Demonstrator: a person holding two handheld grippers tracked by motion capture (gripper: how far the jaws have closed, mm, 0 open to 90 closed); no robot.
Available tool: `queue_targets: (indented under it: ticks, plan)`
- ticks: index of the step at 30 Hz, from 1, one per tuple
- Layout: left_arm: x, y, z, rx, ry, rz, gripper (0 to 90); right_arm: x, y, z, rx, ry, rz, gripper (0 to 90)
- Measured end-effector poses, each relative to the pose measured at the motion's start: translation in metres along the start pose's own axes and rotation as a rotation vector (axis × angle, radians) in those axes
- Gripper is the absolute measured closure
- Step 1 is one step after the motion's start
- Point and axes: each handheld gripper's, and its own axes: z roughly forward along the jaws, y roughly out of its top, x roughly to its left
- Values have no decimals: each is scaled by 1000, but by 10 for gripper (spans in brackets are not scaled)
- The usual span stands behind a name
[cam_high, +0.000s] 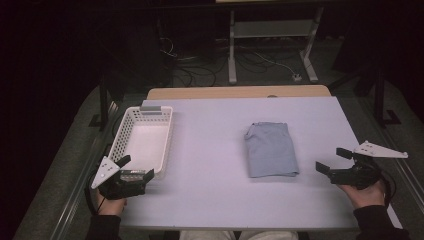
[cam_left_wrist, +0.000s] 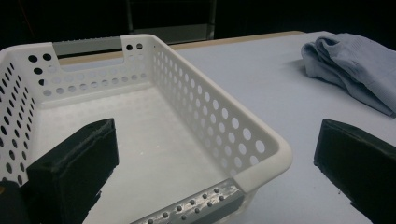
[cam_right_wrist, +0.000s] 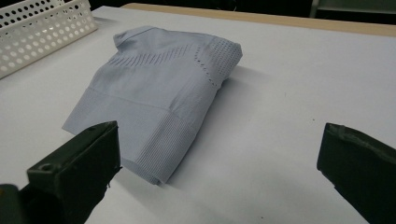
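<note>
A folded light-blue knit garment (cam_high: 270, 148) lies flat on the white table (cam_high: 210, 150), right of centre. It fills the middle of the right gripper view as the garment (cam_right_wrist: 163, 98) and shows at the far right as the garment (cam_left_wrist: 355, 65). An empty white perforated basket (cam_high: 142, 140) stands at the table's left. My left gripper (cam_high: 136, 167) rests open at the basket's (cam_left_wrist: 224, 140) near right corner, its jaws straddling that corner. My right gripper (cam_high: 332, 161) is open near the table's right edge, just right of the garment, with nothing between its jaws.
The table's wooden far edge (cam_high: 240, 92) borders a dark floor with cables and a metal stand (cam_high: 272, 30). Bare tabletop lies between basket and garment and along the front edge.
</note>
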Motion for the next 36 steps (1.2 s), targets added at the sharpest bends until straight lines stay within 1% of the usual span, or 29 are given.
queue_targets:
  ticks: [4, 23, 33, 36]
  plan:
    - [0, 0, 0, 1, -1, 2, 0, 0, 0, 0, 10, 2, 1, 0]
    - [-1, 0, 0, 0, -2, 1, 0, 1, 1, -2, 1, 8, 4, 0]
    - [-1, 0, -1, 0, 0, 4, 0, 3, 6, -4, -9, 9, -1, 0]
    - [-1, 0, -1, 0, 2, 4, 0, 5, 9, -4, -7, 7, -11, 0]
